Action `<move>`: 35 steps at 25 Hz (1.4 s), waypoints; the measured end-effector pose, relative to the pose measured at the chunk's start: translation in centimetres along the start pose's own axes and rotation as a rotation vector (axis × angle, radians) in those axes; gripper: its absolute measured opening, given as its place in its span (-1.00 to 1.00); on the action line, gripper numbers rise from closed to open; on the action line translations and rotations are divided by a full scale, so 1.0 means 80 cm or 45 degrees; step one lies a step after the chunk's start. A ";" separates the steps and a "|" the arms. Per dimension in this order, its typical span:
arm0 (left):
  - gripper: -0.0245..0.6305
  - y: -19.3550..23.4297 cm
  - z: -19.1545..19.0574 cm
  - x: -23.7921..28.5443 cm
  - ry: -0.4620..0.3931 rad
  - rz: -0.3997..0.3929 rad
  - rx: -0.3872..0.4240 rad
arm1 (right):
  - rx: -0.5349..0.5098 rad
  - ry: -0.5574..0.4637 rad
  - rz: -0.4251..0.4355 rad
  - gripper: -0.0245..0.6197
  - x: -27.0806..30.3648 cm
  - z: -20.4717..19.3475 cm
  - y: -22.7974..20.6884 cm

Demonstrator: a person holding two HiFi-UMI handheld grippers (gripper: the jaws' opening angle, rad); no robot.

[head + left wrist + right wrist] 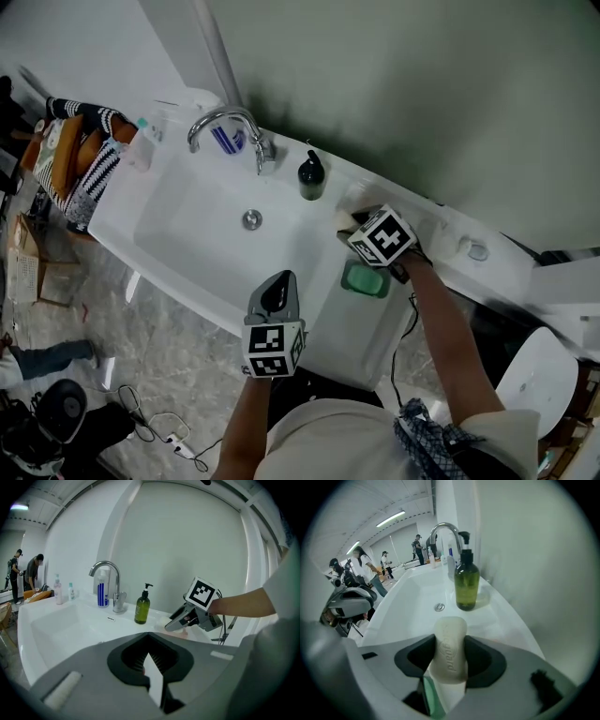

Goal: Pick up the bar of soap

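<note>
1. The right gripper (451,660) had its fingers pinching the cream oval bar of soap (451,637) over the white worktop (508,620), just near of the dark green pump bottle (467,585).
2. The left gripper (150,662) had its fingers pressed together, empty, over the near rim of the white basin (178,220).

Pale grey-green wall (422,84) ahead of me at twelve o'clock, long white basin counter (187,220) beneath it, marbled grey floor (169,366) at eight o'clock strewn with cables (159,427), white round stool (536,377) at four o'clock, ceiling strip lights (391,518) glowing far down the room.
</note>
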State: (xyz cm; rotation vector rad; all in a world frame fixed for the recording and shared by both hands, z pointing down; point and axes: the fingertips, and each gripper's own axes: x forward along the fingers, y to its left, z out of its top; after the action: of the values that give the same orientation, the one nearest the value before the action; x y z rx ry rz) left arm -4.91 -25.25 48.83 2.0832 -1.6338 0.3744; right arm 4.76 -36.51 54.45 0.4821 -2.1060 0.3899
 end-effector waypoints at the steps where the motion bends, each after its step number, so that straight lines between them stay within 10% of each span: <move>1: -0.90 0.006 -0.003 -0.008 -0.001 0.011 -0.001 | -0.004 0.001 0.015 -0.27 0.004 0.003 0.012; 35: -0.90 0.071 -0.064 -0.101 -0.034 0.256 -0.174 | -0.192 0.182 0.329 -0.27 0.167 -0.005 0.223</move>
State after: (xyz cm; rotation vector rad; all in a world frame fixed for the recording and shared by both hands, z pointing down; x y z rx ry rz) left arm -12.11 -16.87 50.37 1.8383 -1.8373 0.2919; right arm -10.29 -23.25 64.26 0.0903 -2.0437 0.3971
